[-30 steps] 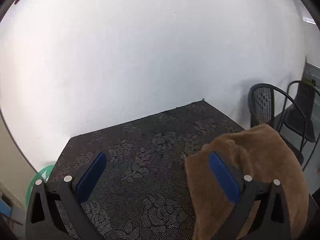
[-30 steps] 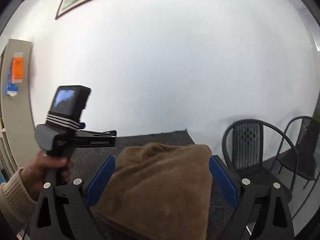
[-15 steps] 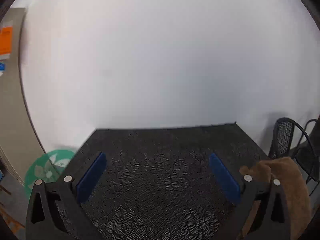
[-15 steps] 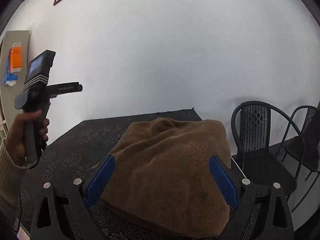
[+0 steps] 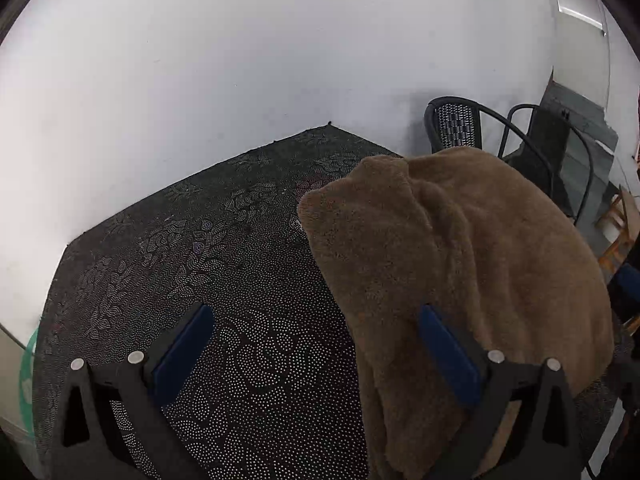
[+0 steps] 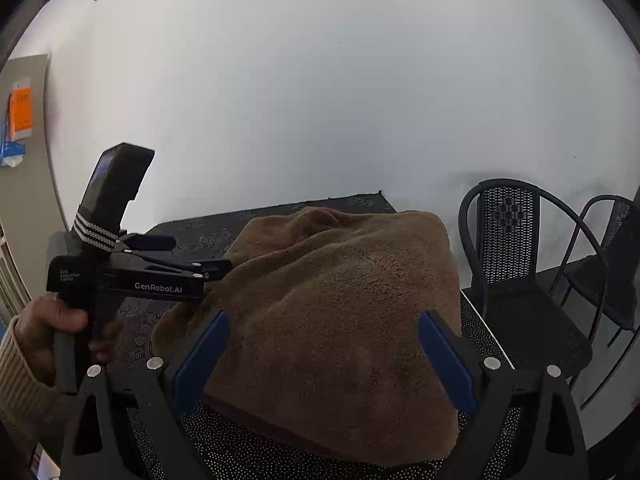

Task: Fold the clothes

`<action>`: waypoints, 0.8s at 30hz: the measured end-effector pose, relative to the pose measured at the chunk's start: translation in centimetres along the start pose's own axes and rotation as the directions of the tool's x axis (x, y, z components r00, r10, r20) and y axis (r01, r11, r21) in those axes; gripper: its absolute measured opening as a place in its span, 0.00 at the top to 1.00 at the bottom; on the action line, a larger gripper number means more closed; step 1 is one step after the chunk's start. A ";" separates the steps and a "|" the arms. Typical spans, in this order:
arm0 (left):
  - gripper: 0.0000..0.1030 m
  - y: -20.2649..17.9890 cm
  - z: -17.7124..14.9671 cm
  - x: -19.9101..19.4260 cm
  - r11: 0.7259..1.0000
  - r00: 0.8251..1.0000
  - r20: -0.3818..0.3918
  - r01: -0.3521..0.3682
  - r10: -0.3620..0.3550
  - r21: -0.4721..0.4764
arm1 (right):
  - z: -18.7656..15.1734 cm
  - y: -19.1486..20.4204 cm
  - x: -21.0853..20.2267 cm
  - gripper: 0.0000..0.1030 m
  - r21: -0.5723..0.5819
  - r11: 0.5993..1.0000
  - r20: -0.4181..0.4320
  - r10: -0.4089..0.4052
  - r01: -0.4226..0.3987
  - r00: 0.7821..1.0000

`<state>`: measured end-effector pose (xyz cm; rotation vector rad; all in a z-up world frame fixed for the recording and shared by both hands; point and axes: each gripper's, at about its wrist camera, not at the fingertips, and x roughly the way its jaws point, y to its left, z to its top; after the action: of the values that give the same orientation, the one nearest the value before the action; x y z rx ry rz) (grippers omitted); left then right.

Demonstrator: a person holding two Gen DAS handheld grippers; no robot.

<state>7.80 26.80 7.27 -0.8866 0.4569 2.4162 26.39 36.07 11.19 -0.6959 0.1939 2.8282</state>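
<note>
A brown fleece garment (image 5: 460, 264) lies folded in a thick bundle on the right part of a table with a dark patterned cloth (image 5: 208, 264). My left gripper (image 5: 316, 356) is open just above the table, and its right finger (image 5: 448, 360) overlaps the garment's left edge. In the right wrist view, the garment (image 6: 340, 312) fills the gap between the wide-open fingers of my right gripper (image 6: 320, 360), which hold nothing. There a hand holds the left gripper (image 6: 216, 270) side-on, its tips at the bundle's left edge.
Two black metal mesh chairs (image 6: 516, 264) stand right of the table against a white wall. A green and white object (image 5: 26, 372) sits low past the table's left edge. A pillar with an orange notice (image 6: 20, 114) is far left.
My left gripper swung away left and up half a second ago, then came back down to the garment's left edge. The right gripper stays open over the bundle.
</note>
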 end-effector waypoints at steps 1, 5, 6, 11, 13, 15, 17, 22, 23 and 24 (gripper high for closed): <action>0.00 -0.2 0.0 0.1 1.000 1.000 0.004 -0.016 0.016 0.009 | -0.2 0.1 0.1 0.07 -0.005 1.000 -0.007 0.010 -0.011 1.000; 0.00 0.4 -0.1 0.6 1.000 1.000 -0.005 0.000 0.000 -0.018 | -0.7 0.8 0.4 0.07 -0.026 0.998 -0.019 0.065 -0.065 0.998; 0.00 0.6 -0.1 0.7 1.000 1.000 -0.011 0.007 -0.007 -0.030 | -0.8 1.0 0.6 0.07 -0.032 0.997 -0.025 0.071 -0.071 0.997; 0.00 1.2 -0.2 0.8 0.998 0.999 -0.030 0.033 -0.035 -0.052 | -1.8 0.3 2.0 0.06 -0.025 0.998 -0.089 0.061 -0.064 0.994; 0.00 1.4 -0.2 1.3 0.996 0.997 -0.048 0.059 -0.062 -0.062 | -2.0 0.5 1.9 0.06 -0.046 0.997 -0.101 0.050 -0.054 0.994; 0.00 1.7 -0.1 1.8 0.992 0.993 -0.066 0.091 -0.097 -0.091 | -2.1 0.7 1.8 0.06 -0.074 0.996 -0.109 0.039 -0.047 0.993; 0.00 2.1 -0.1 2.1 0.985 0.988 -0.085 0.115 -0.126 -0.125 | -2.1 0.6 1.5 0.06 -0.080 0.995 -0.115 0.045 -0.054 0.992; 0.00 2.7 0.2 3.1 0.978 0.983 -0.105 0.134 -0.152 -0.162 | -1.1 -1.2 -0.5 0.06 -0.003 0.996 -0.077 0.086 -0.087 0.993; 0.00 2.7 0.2 3.1 0.978 0.983 -0.107 0.131 -0.149 -0.161 | -0.7 -1.6 -1.0 0.06 0.004 0.997 -0.060 0.074 -0.073 0.996; 0.00 2.6 0.2 3.2 0.979 0.983 -0.108 0.130 -0.148 -0.159 | -0.4 -2.0 -1.5 0.06 0.009 0.998 -0.042 0.060 -0.060 0.997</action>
<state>4.10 25.98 5.61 -1.0965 0.2467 2.3008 28.37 37.69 11.38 -0.7614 0.2368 2.8697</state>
